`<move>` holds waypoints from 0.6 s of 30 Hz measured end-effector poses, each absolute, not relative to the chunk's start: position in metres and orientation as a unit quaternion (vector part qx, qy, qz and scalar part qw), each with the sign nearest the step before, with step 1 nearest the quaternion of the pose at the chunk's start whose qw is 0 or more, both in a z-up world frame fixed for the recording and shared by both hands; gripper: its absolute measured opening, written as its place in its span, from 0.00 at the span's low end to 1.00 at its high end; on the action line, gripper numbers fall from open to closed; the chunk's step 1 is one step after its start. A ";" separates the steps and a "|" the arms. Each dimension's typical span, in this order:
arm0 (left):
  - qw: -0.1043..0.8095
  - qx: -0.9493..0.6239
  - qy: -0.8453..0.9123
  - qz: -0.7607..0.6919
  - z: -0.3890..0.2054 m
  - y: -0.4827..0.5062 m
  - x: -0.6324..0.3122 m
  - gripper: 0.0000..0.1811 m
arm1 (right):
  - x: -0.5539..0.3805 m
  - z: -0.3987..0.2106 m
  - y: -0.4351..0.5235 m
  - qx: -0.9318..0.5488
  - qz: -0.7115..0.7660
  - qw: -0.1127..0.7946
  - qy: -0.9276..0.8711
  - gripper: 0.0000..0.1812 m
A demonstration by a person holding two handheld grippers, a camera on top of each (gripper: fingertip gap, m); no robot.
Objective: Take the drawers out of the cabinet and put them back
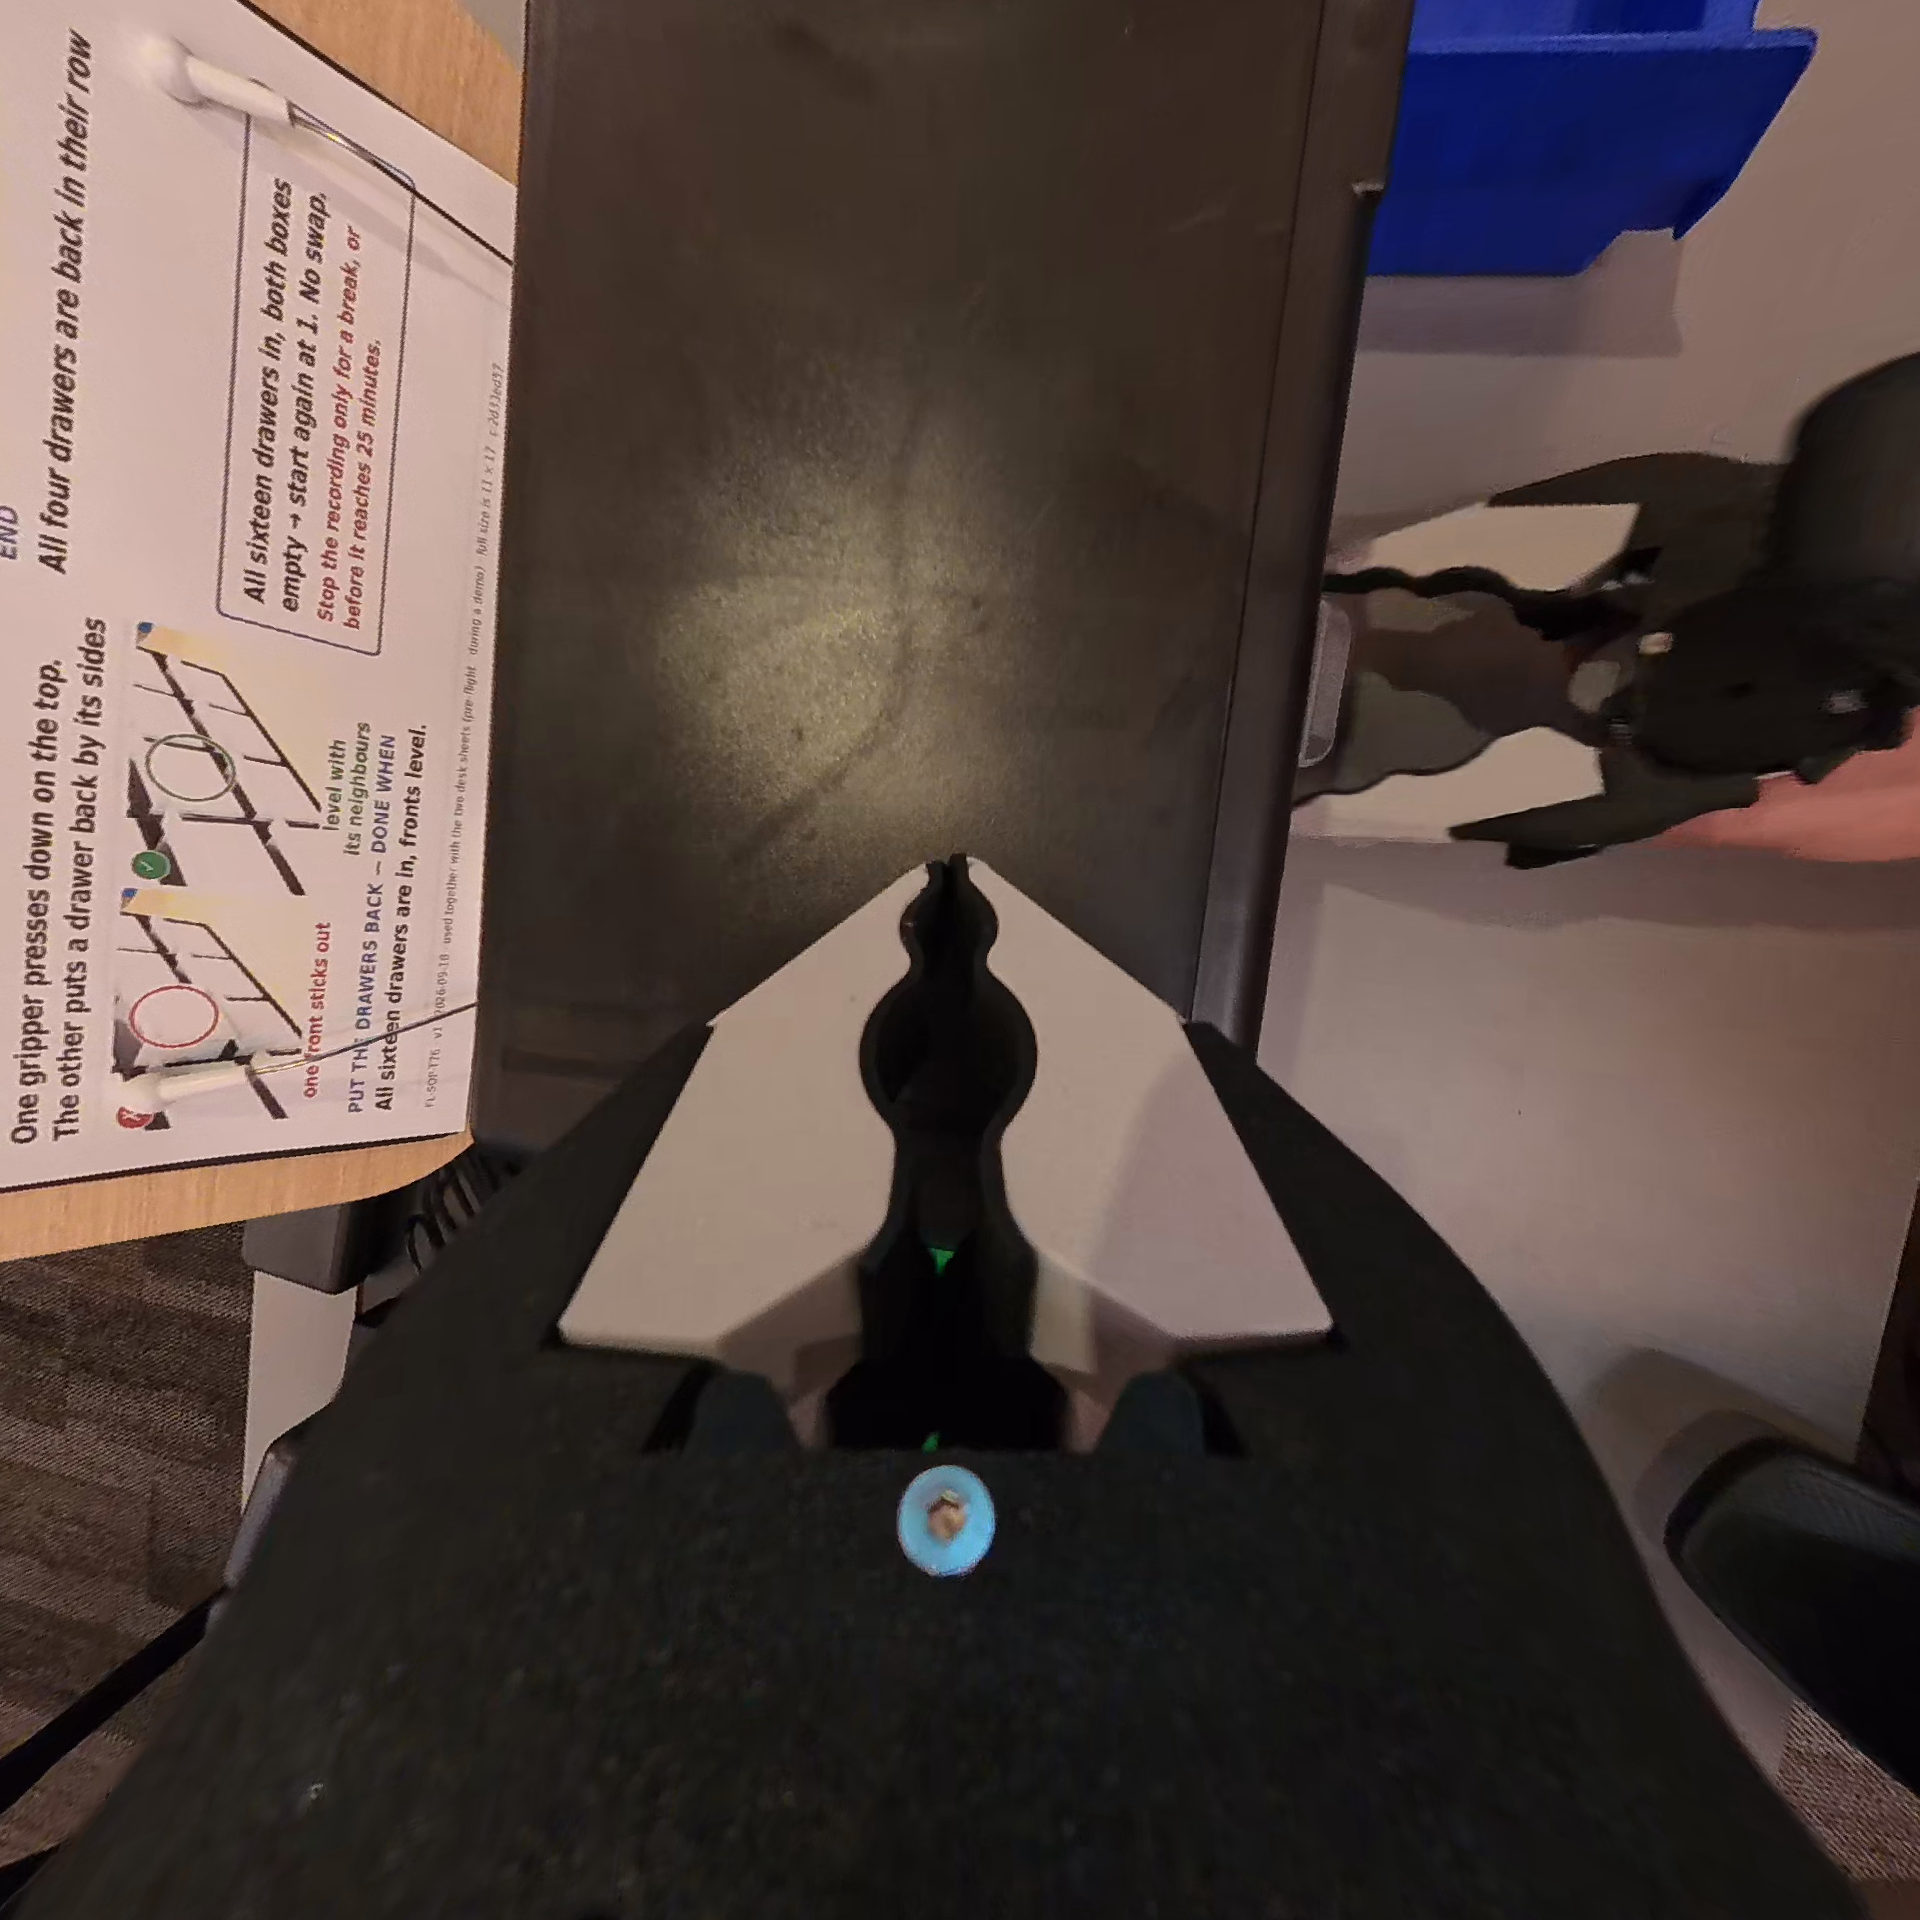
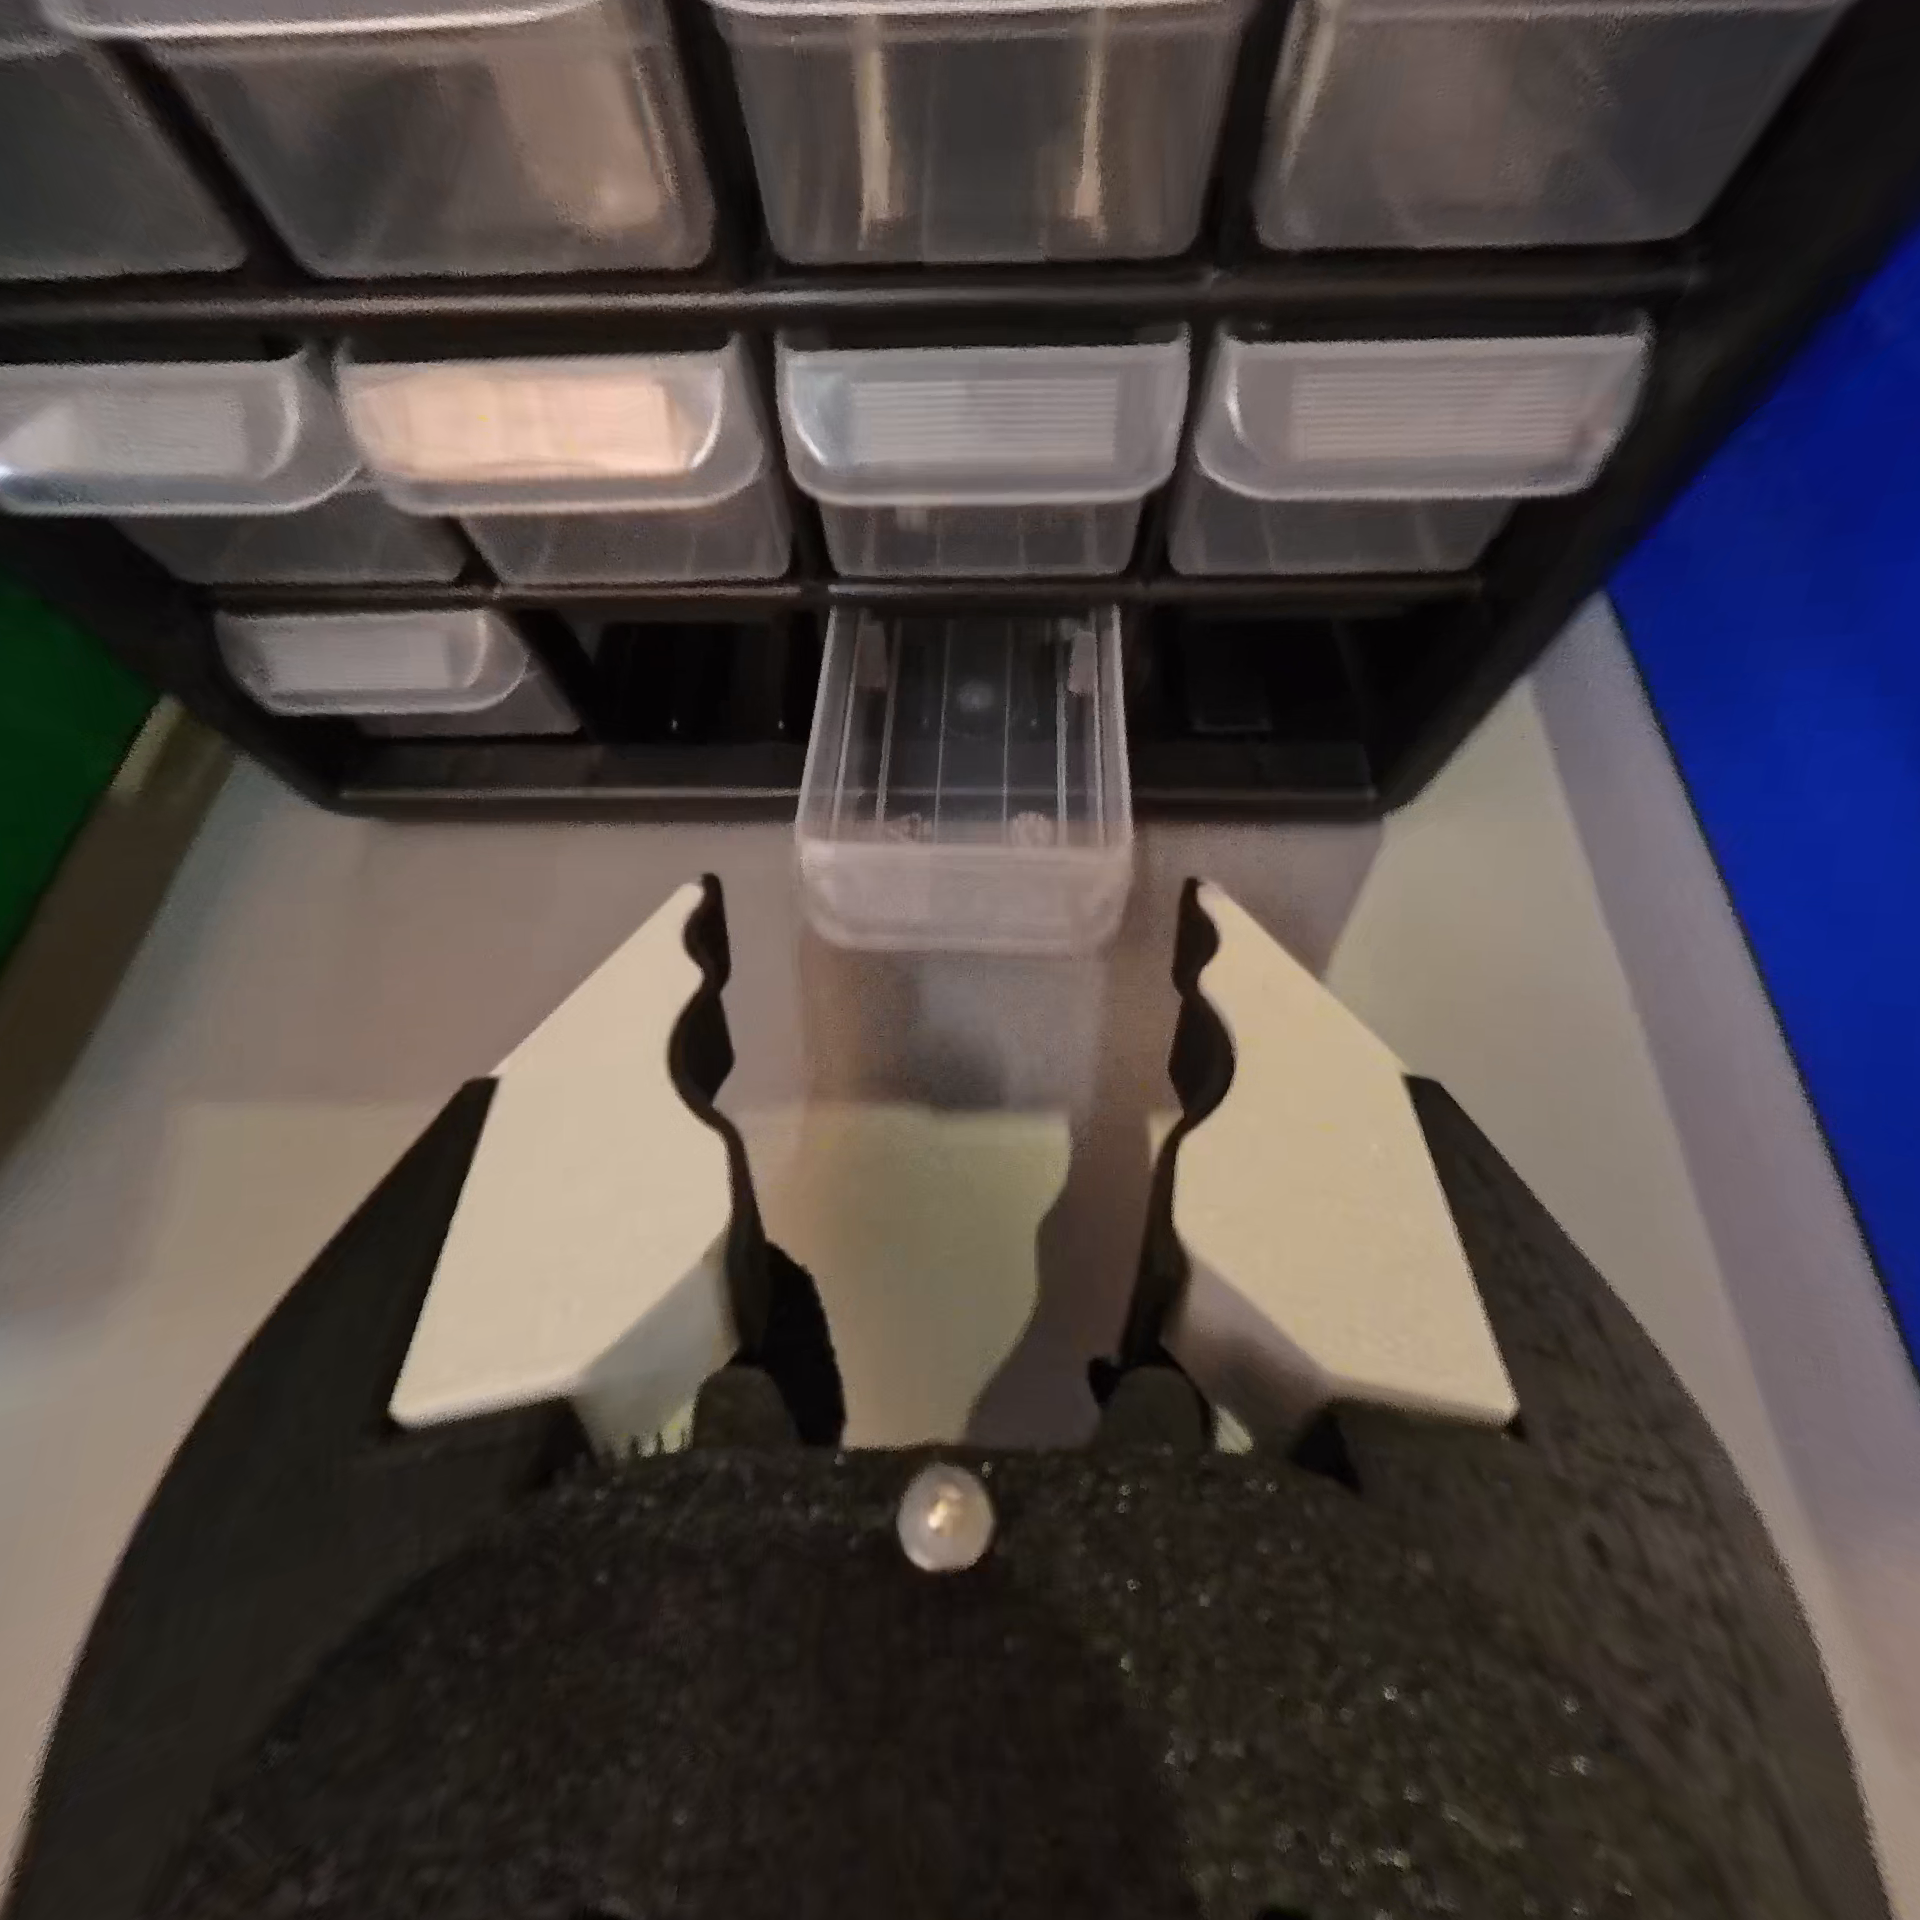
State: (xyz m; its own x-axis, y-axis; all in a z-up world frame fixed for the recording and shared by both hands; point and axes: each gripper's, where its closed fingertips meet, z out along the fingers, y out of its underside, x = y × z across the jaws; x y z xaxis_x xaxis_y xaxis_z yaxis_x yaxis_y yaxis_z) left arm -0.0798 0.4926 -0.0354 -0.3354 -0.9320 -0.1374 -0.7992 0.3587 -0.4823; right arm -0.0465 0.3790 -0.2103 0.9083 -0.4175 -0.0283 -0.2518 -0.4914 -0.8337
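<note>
One drawer (image 2: pixel 964 790) sticks out of the cabinet's (image 2: pixel 1558 582) bottom row.

dim indoor light | glare patch on cabinet top (image 1: pixel 831 644) | drawers (image 2: pixel 966 810) soft | edges bent

Each claw (image 2: pixel 948 894) has a grainy black body, cream wedge-shaped fingers (image 2: pixel 603 1143) with wavy black edges, and a central screw (image 1: pixel 944 1523).

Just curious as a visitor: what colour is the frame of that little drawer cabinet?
Black; the cabinet frame shows best in the right wrist view.
</note>
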 end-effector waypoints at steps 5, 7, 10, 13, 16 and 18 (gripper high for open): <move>0.205 -0.540 0.800 -0.162 -0.035 0.493 -0.080 0.00 | -0.058 -0.198 0.344 -0.827 -0.075 0.512 0.220 0.15; 0.206 -0.541 0.799 -0.162 -0.035 0.493 -0.080 0.00 | -0.055 -0.200 0.350 -0.832 -0.078 0.505 0.215 0.14; 0.205 -0.543 0.798 -0.164 -0.035 0.493 -0.080 0.00 | -0.047 -0.208 0.368 -0.843 -0.083 0.487 0.214 0.14; 0.205 -0.543 0.797 -0.164 -0.035 0.493 -0.080 0.00 | -0.036 -0.214 0.383 -0.849 -0.093 0.474 0.213 0.14; 0.202 -0.542 0.800 -0.162 -0.036 0.493 -0.080 0.00 | -0.029 -0.216 0.394 -0.852 -0.085 0.472 0.212 0.14; 0.199 -0.541 0.802 -0.158 -0.035 0.493 -0.080 0.00 | -0.024 -0.217 0.399 -0.854 -0.085 0.470 0.205 0.14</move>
State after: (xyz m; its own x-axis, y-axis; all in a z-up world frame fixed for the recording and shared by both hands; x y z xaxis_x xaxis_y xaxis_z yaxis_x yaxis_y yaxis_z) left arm -0.0801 0.4927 -0.0355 -0.3354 -0.9303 -0.1483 -0.8050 0.3648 -0.4679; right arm -0.0241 0.3988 -0.2170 0.9019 -0.4293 -0.0479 -0.2700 -0.4736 -0.8383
